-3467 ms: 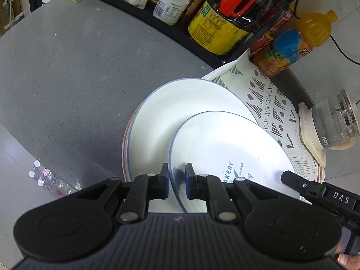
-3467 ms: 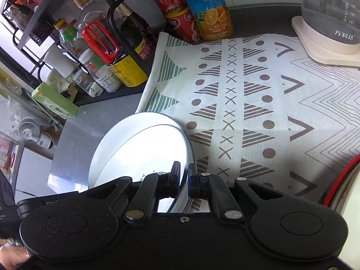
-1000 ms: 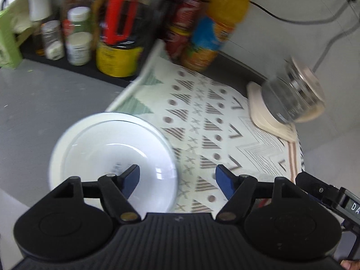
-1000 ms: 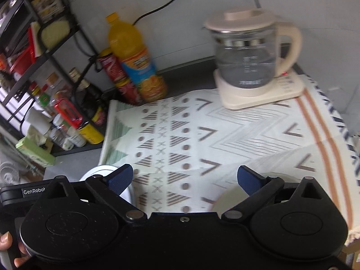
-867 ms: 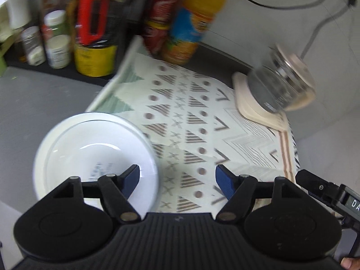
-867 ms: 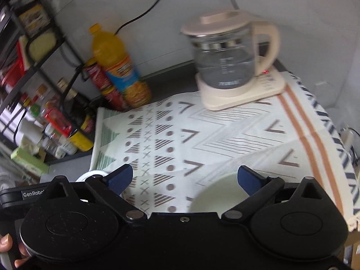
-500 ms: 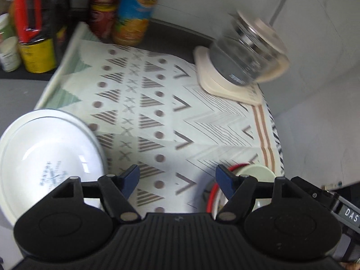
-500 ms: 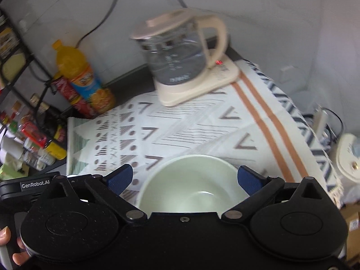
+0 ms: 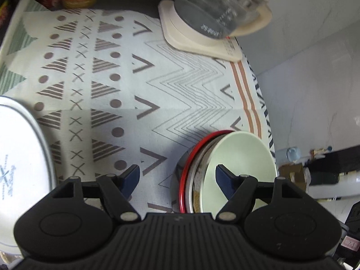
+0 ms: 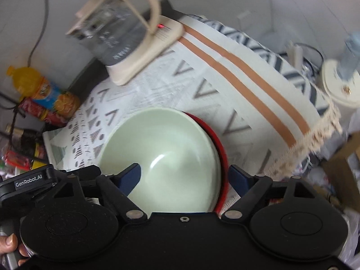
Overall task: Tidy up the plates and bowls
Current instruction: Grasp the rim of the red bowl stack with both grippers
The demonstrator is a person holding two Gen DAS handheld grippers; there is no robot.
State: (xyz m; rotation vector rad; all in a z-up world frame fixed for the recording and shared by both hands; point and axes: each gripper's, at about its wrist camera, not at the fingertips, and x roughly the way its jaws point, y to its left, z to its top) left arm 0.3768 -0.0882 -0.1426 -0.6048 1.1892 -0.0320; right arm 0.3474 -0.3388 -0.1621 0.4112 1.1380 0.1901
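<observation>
A pale green bowl (image 10: 166, 155) sits on top of a stack with a red-rimmed metal bowl (image 10: 221, 155) on the patterned cloth. My right gripper (image 10: 184, 176) is open, its fingers either side of the green bowl, touching nothing. In the left wrist view the same green bowl (image 9: 243, 153) and red-rimmed bowl (image 9: 189, 171) lie low right. My left gripper (image 9: 177, 175) is open and empty above the cloth, just left of the stack. A white plate with a blue rim (image 9: 20, 157) lies at the left edge.
A glass kettle on a cream base (image 9: 216, 11) (image 10: 126, 38) stands at the back of the patterned cloth (image 9: 126, 85). An orange juice bottle and red cans (image 10: 45, 99) stand at the back left. The cloth's fringed edge (image 10: 315, 139) hangs off the counter on the right.
Both grippers have let go of the white plate and opened. Both have swung right, from the plates to the green bowl stack. The right gripper has closed in on the green bowl.
</observation>
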